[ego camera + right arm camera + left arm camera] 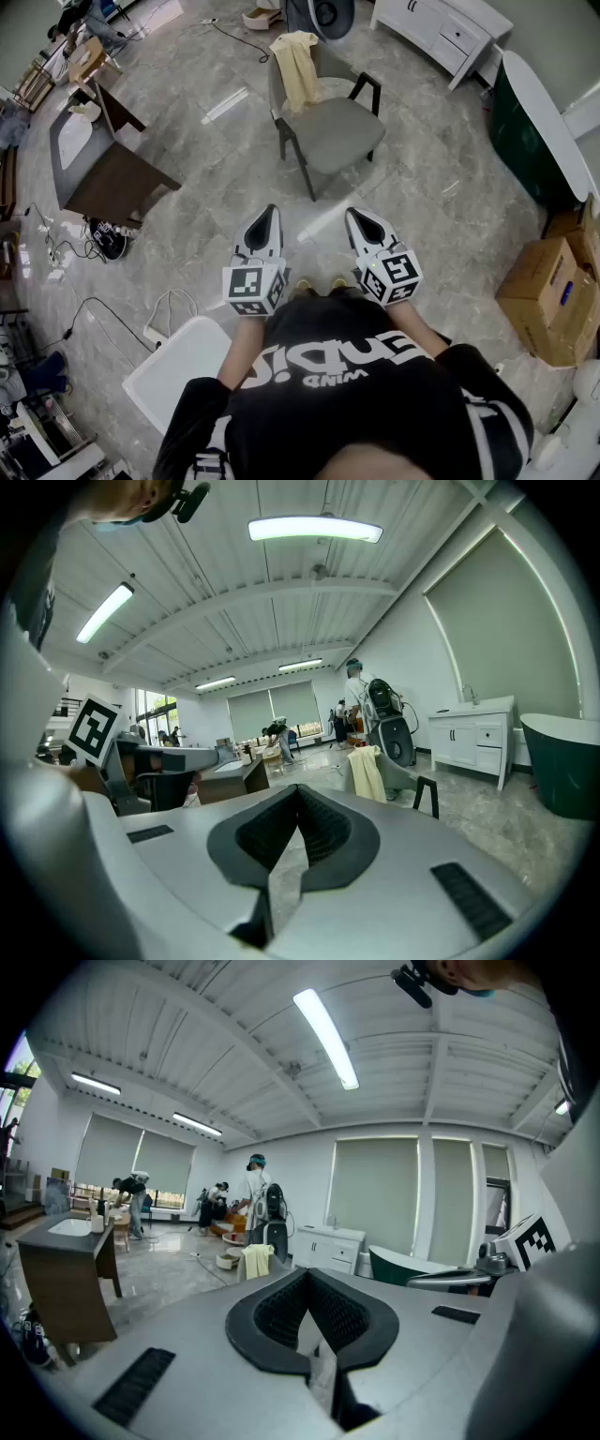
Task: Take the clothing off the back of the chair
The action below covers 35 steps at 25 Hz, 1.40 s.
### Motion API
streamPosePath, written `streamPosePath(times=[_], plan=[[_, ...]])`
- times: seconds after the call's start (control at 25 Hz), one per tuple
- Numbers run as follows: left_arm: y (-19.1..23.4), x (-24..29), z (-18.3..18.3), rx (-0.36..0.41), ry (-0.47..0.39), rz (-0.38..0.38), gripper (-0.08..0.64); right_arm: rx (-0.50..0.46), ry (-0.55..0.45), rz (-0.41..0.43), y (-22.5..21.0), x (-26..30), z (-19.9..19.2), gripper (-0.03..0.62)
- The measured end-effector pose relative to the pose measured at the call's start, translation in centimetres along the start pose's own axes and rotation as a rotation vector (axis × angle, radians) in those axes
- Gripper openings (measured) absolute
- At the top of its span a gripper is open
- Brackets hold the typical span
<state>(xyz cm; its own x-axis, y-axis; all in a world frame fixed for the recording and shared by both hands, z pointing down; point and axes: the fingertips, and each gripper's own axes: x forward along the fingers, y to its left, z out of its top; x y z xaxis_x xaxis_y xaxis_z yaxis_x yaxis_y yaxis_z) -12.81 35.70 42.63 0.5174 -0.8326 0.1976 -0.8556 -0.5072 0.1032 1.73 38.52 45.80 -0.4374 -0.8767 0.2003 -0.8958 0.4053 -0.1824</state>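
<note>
A pale yellow piece of clothing (296, 67) hangs over the back of a grey chair with dark legs (330, 127), which stands on the marble floor some way ahead of me. The left gripper view shows the clothing (255, 1262) small, just beyond the jaws. In the right gripper view it (367, 772) hangs on the chair (412, 780). My left gripper (271, 215) and right gripper (355, 217) are held side by side near my body, pointing at the chair. Both are well short of it, both shut, with nothing between their jaws (307, 1274) (298, 789).
A dark wooden washstand with a white basin (98, 173) stands at the left, with cables (103, 309) and a white board (178, 370) on the floor near it. A white cabinet (441, 33), a dark green bathtub (525, 122) and cardboard boxes (553, 300) line the right side. People work far behind the chair.
</note>
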Motion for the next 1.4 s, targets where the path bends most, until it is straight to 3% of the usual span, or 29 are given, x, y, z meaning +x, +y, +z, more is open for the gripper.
streamPosePath(times=[0.76, 1.12, 1.4], plan=[[5.2, 3.5, -0.5, 0.018, 0.011, -0.080, 0.015, -0.018, -0.006, -0.069, 0.9, 6.1, -0.3, 0.014], [8.1, 10.2, -0.4, 0.015, 0.015, -0.076, 0.015, -0.017, -0.019, -0.062, -3.1, 12.6, 0.6, 0.014], [10.1, 19.4, 2.1, 0.018, 0.008, -0.062, 0.015, -0.012, -0.027, -0.047, -9.7, 19.1, 3.4, 0.014]])
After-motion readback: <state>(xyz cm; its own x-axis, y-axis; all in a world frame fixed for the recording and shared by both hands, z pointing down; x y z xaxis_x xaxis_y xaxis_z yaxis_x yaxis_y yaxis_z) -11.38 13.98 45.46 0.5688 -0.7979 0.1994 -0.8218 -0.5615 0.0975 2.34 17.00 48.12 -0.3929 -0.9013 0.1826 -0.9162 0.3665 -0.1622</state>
